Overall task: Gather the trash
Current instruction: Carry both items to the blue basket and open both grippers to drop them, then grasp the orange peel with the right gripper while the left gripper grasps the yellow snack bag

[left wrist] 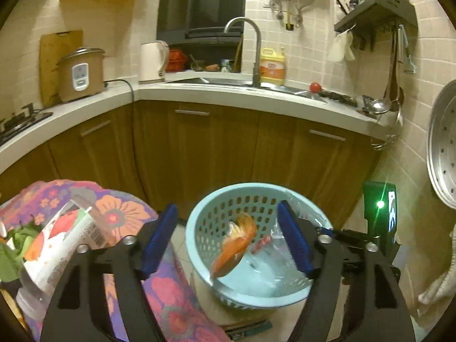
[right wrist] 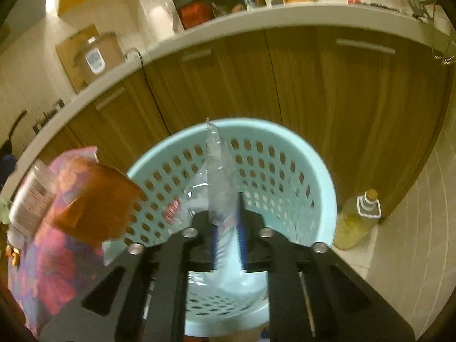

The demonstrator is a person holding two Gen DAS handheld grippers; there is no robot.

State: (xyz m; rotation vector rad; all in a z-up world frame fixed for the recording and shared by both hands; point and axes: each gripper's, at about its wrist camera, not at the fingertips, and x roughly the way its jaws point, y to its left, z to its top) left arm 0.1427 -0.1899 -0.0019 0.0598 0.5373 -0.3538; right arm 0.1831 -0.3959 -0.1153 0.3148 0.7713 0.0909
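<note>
Two claws over the basket – both pieces of trash at the point of dropping

Left claw (left wrist: pixel 225 242) stands wide; one orange wrapper (left wrist: pixel 236 245) falls just beyond it into the one blue basket (left wrist: pixel 199 245). Right claw (right wrist: pixel 227 230) stands narrow around one clear plastic bag (right wrist: pixel 218 176) – it may cling or snag on the rim.

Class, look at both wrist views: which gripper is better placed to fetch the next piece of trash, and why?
Probably left. The left gripper is open and empty, beside the wrapper on the floral cloth. The right gripper has clear plastic between its fingers over the blue basket.
</note>
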